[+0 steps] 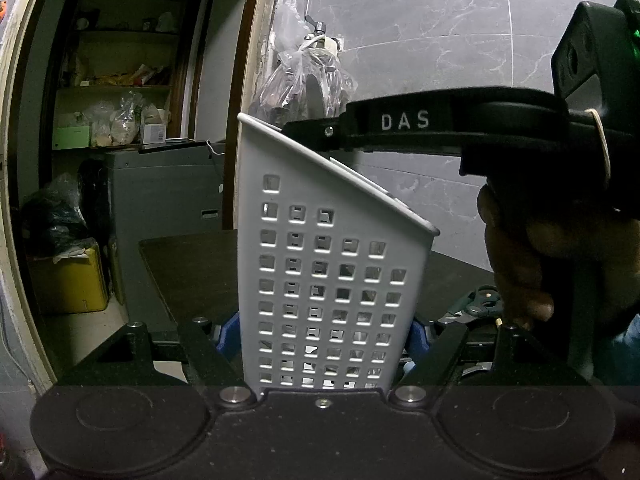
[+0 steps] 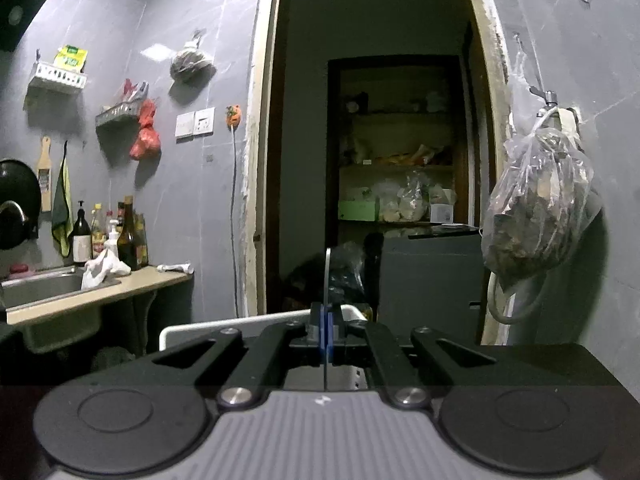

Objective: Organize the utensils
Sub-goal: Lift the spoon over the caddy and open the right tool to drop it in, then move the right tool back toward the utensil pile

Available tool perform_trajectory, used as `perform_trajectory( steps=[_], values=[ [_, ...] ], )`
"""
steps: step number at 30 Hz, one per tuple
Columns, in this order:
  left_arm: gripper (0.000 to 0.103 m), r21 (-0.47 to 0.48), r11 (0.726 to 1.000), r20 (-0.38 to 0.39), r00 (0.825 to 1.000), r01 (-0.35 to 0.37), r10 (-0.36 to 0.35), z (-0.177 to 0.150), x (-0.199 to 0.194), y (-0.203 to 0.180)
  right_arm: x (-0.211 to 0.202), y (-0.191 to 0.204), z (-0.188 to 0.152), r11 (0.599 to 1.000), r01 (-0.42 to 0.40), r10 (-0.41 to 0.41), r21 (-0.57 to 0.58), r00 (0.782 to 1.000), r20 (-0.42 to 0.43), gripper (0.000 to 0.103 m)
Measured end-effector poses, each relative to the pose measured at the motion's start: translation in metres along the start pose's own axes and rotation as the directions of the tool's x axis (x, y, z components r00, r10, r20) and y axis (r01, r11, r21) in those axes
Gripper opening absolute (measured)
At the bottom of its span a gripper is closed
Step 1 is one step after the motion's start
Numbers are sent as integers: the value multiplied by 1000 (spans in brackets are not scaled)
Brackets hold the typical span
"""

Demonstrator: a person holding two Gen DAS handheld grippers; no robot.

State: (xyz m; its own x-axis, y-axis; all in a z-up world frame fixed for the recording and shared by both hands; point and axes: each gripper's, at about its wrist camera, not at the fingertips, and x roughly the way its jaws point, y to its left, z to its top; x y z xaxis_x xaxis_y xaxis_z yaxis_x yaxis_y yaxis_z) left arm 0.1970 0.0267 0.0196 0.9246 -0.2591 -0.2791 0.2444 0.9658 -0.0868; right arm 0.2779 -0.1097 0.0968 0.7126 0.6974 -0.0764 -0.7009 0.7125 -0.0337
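Left gripper point(image 1: 322, 334): blue pads point(image 1: 226, 334) pressed on both sides of a white perforated caddy point(image 1: 320, 280), which fills centre frame, standing upright on a dark table point(image 1: 192, 272), slanted rim falling to the right. Right gripper point(image 2: 325, 330): blue pads point(image 2: 318, 328) nearly together, pinching a thin metal blade point(image 2: 327, 280) held edge-on, its tip rising above the fingers at centre frame. Caddy rim point(image 2: 260, 320) lies just beyond and below these fingers. In the left view, the right gripper enters from the upper right, over the caddy's top. Scissors point(image 1: 480, 304) lie on the table, lower right. Plastic bag point(image 2: 536, 200) hangs on the right wall.
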Motion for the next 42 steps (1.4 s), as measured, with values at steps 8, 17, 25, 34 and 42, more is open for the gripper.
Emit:
perform_trajectory(
  steps=[8, 17, 25, 34, 42],
  values=[
    [77, 0, 1000, 0, 1000, 0, 0, 0, 0, 0, -1, 4, -6, 1000, -12, 11, -25, 999, -52, 2],
    [77, 0, 1000, 0, 1000, 0, 0, 0, -1, 0, -6, 5, -8, 999, -25, 23, -27, 997, -75, 22],
    [77, 0, 1000, 0, 1000, 0, 0, 0, -1, 0, -19, 1, -1, 999, -41, 40, -12, 999, -35, 50],
    [77, -6, 1000, 0, 1000, 7, -7, 0, -1, 3, -55, -15, 9, 999, 4, -6, 33, 999, 46, 99],
    [78, -10, 1000, -1, 1000, 12, -12, 0, -3, 4, -100, -33, 0, 987, 147, -150, 67, 988, 43, 103]
  ],
)
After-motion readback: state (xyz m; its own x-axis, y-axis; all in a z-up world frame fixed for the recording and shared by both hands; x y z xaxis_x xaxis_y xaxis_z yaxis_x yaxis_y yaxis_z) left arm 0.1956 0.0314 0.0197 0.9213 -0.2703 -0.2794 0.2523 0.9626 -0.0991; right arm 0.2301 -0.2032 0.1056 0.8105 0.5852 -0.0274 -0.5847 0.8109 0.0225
